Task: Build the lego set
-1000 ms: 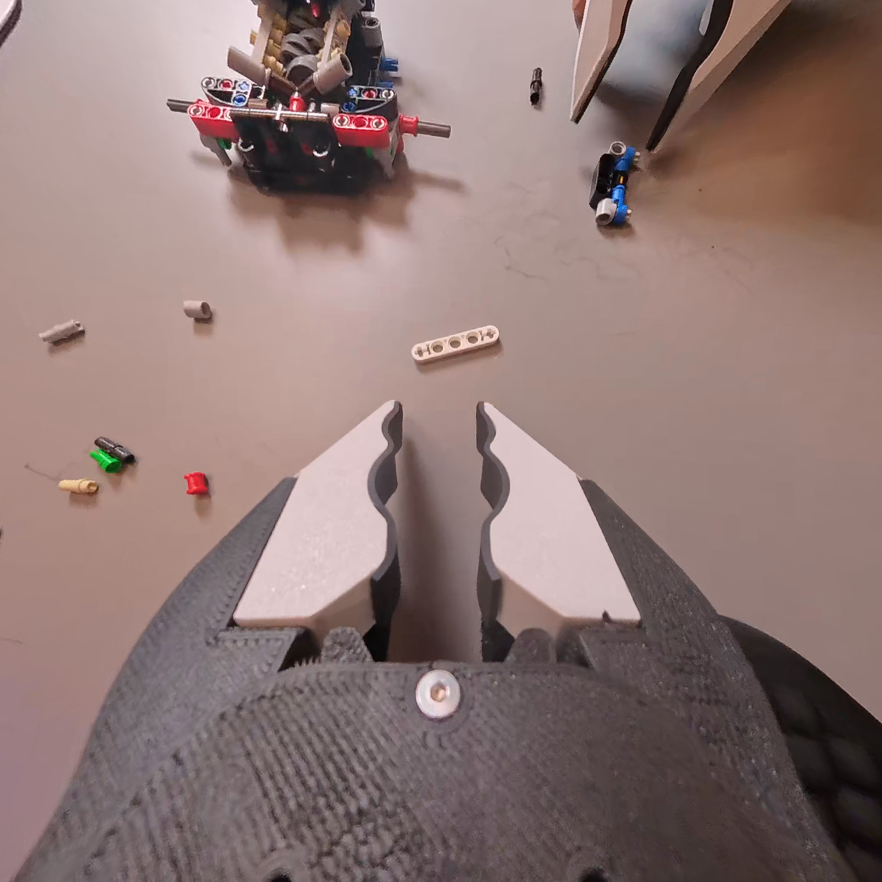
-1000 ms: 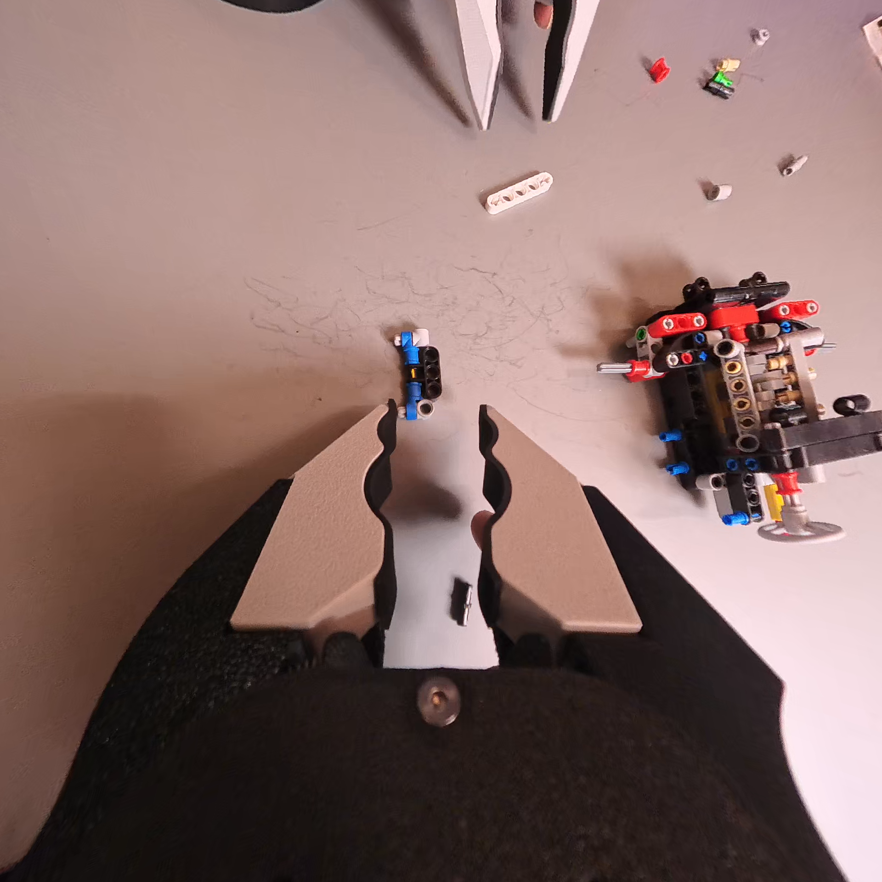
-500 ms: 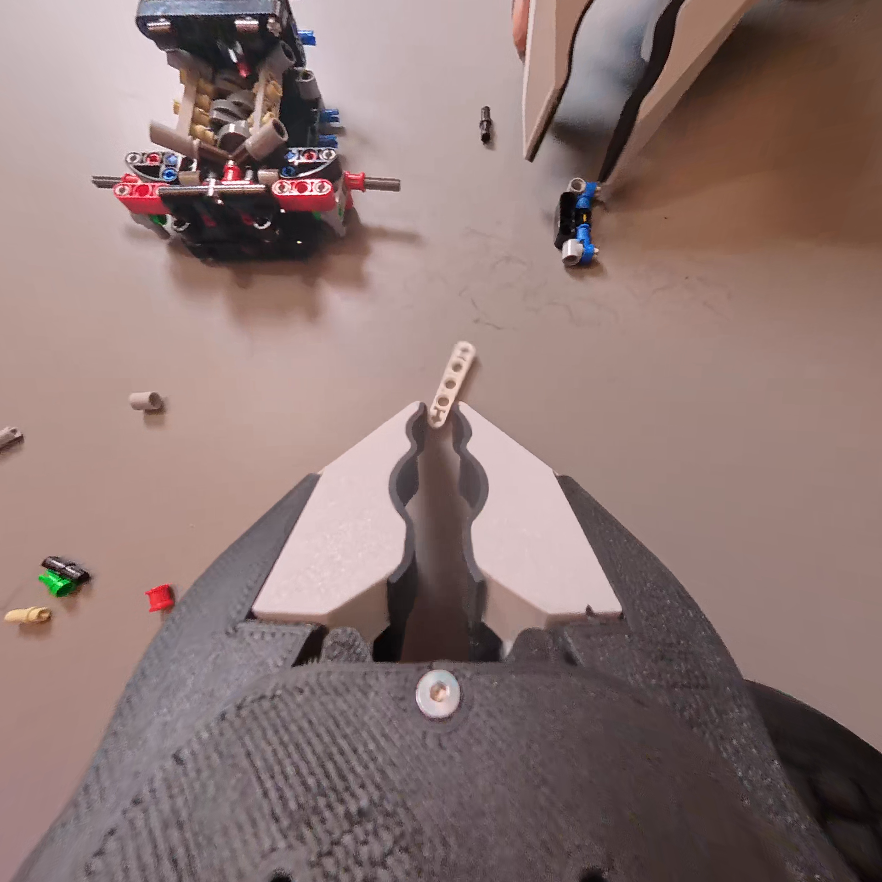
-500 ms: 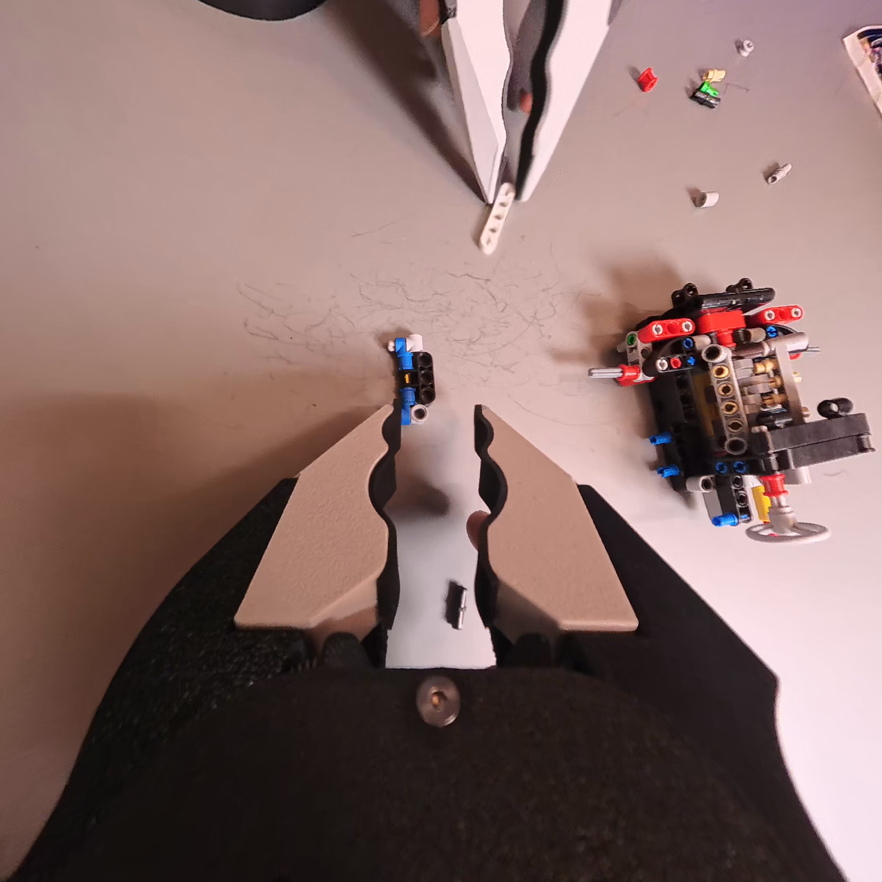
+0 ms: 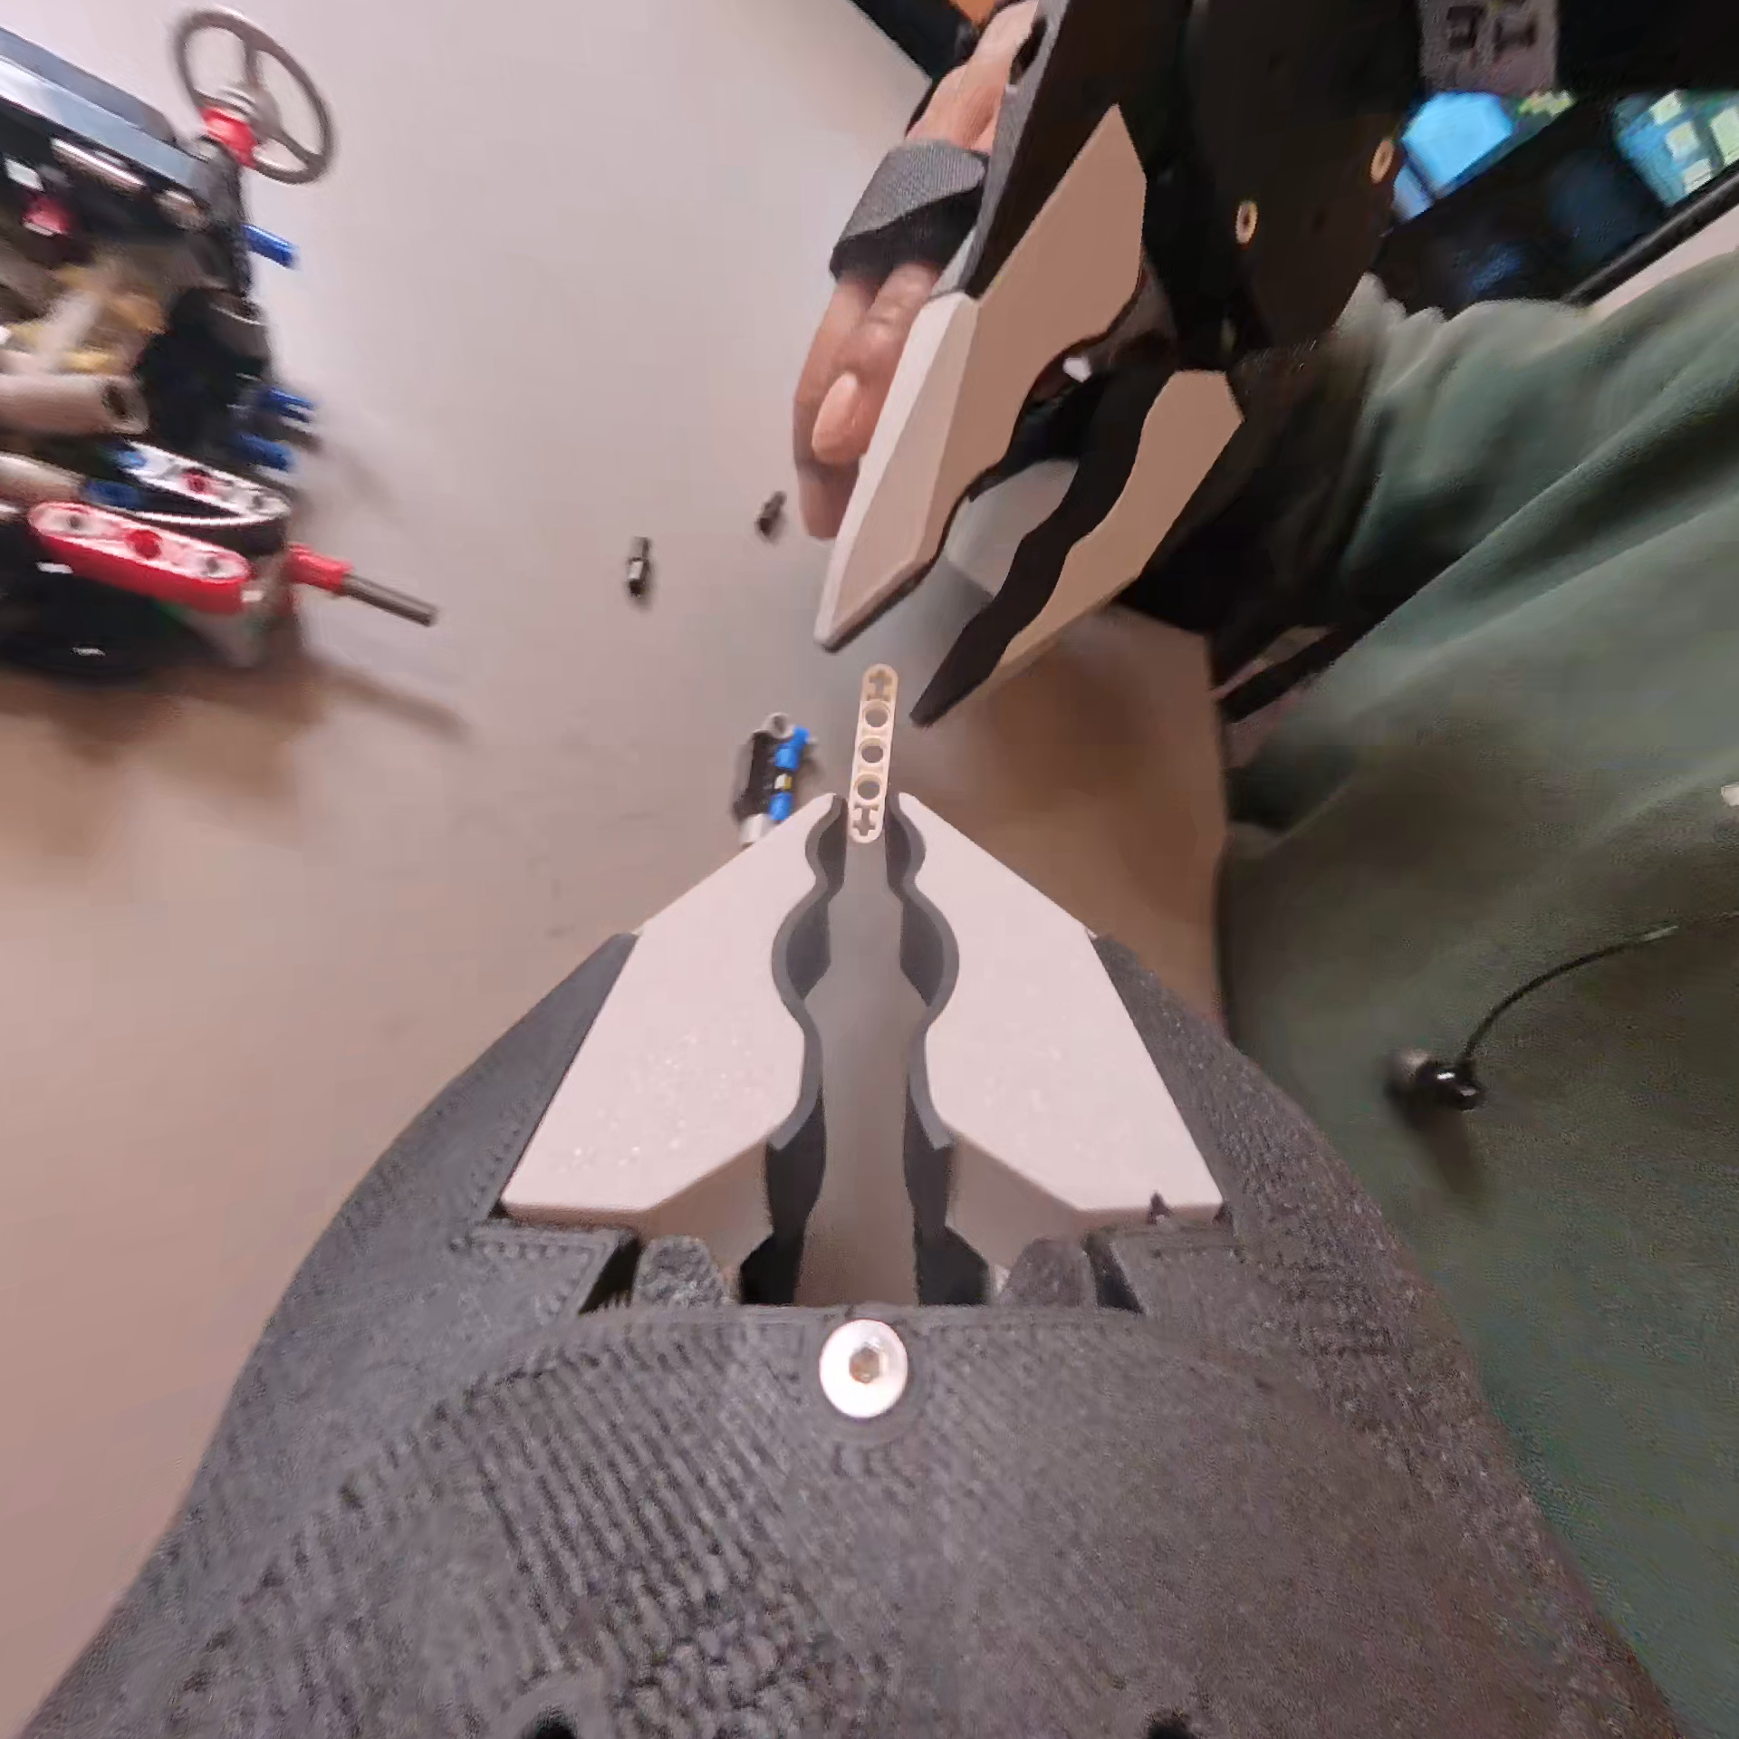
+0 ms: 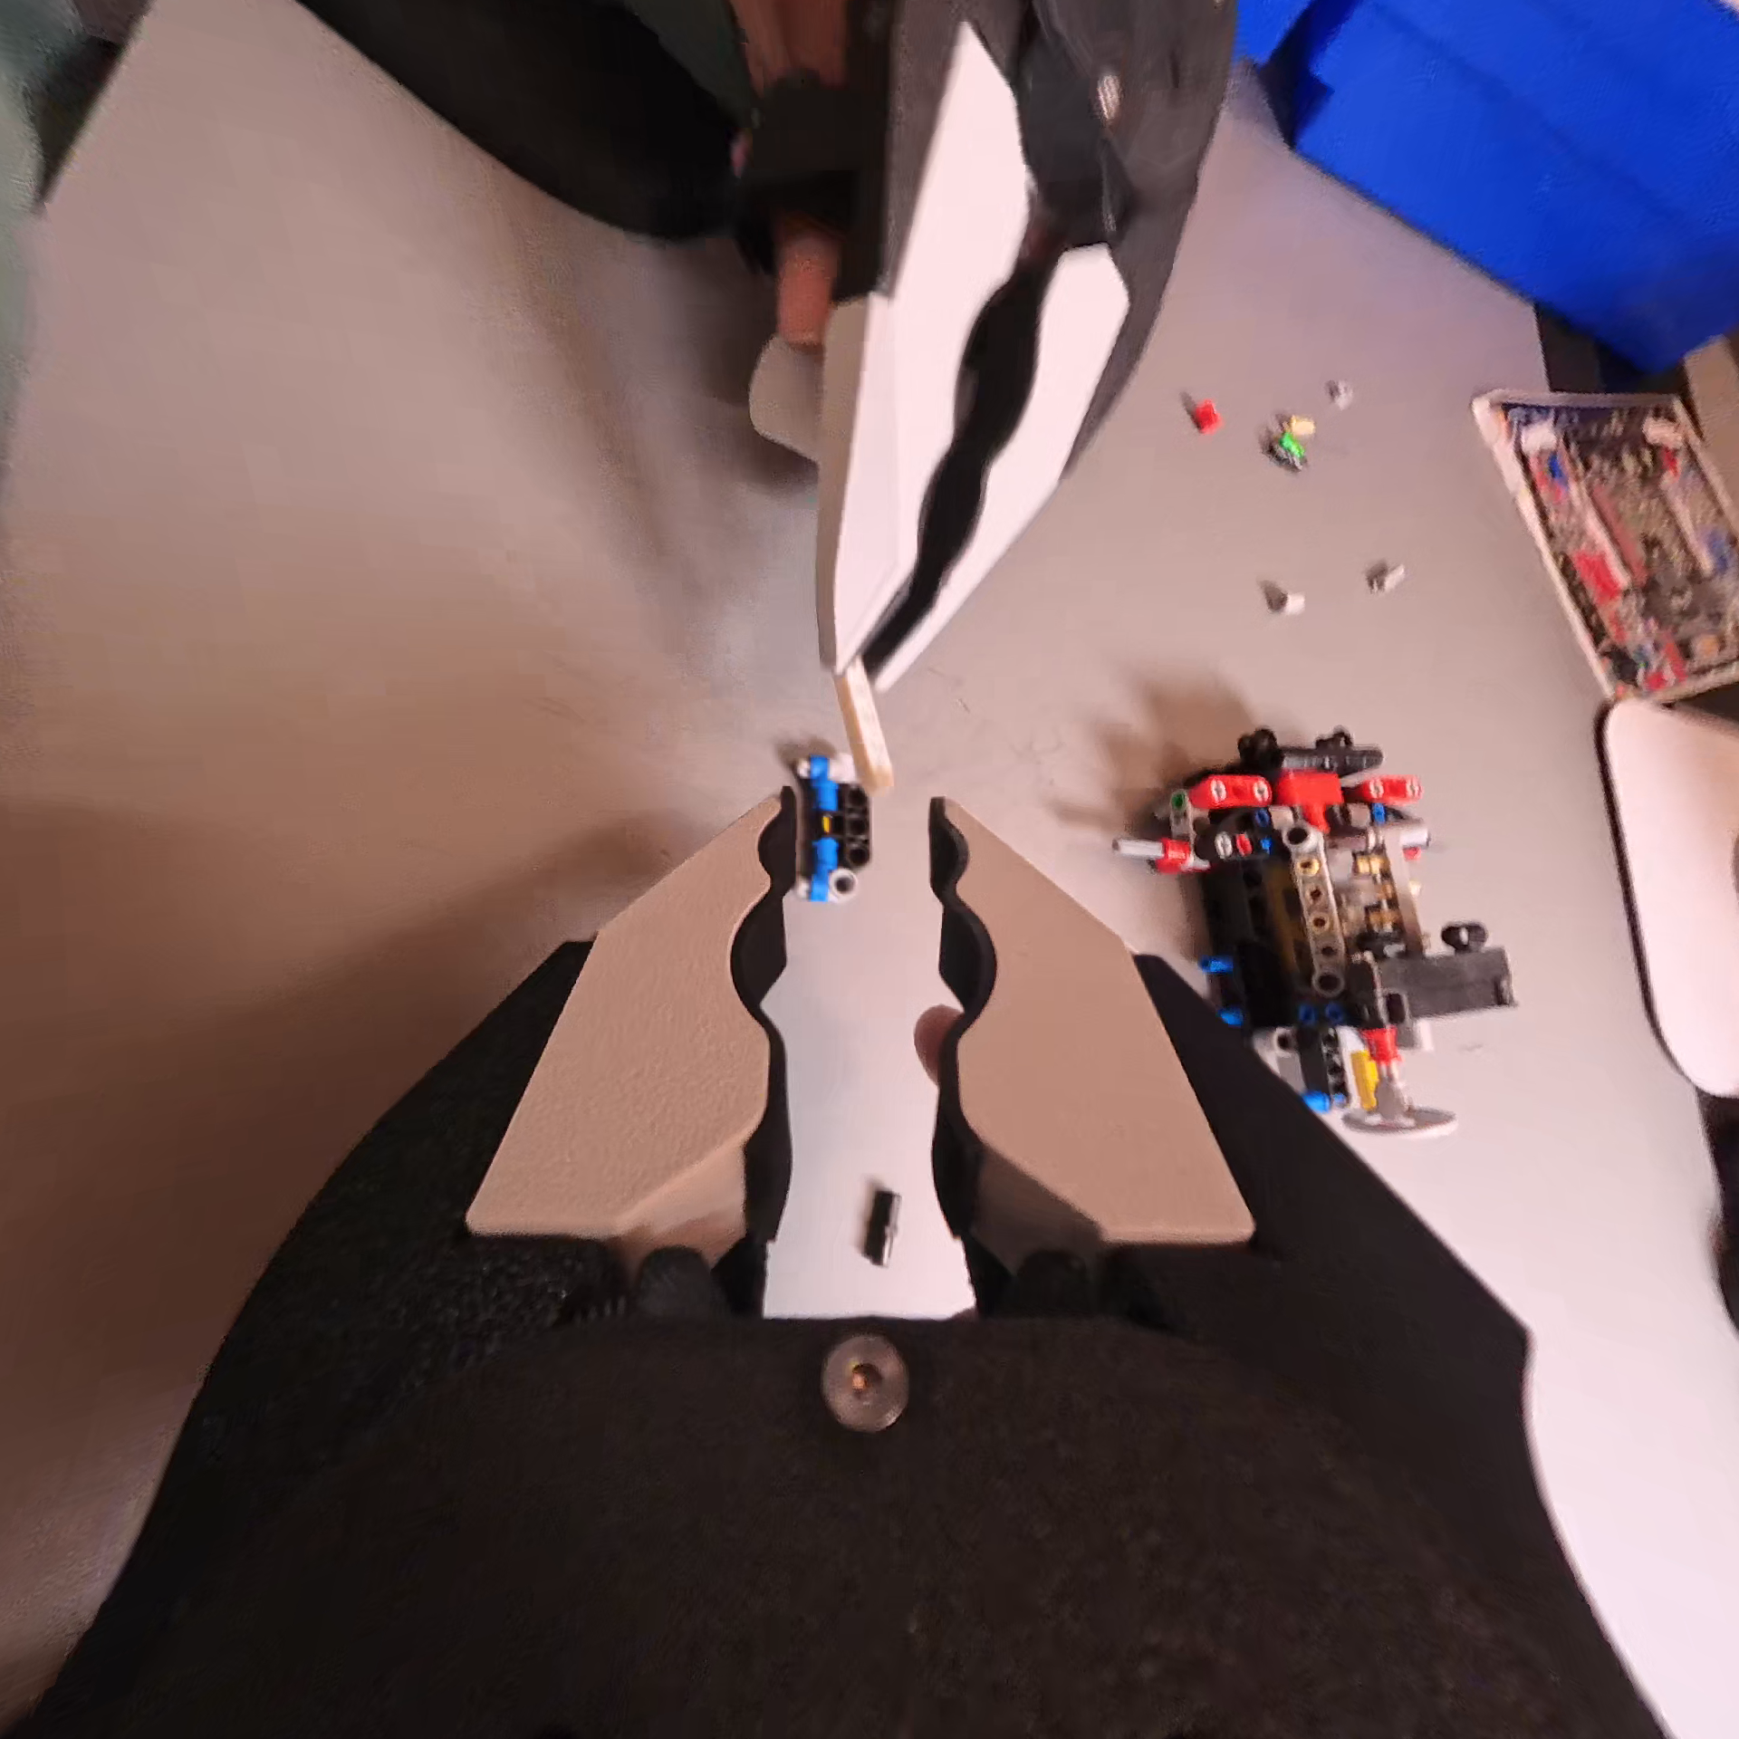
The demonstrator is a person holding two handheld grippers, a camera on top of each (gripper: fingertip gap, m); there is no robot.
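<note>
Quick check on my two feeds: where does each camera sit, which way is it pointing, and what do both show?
Left wrist view: on the left gripper, looking along its fingers shut on the white beam; the right gripper, a hand and green sleeve show.
Right wrist view: on the right gripper, open, looking down at the table; the left gripper arrives from above.
Shared: the beam, the small blue-and-black piece, the lego model, the black pin.

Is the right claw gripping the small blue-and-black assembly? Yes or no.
No: the right claw is open, and the blue-and-black assembly lies on the table between its tips.
</note>
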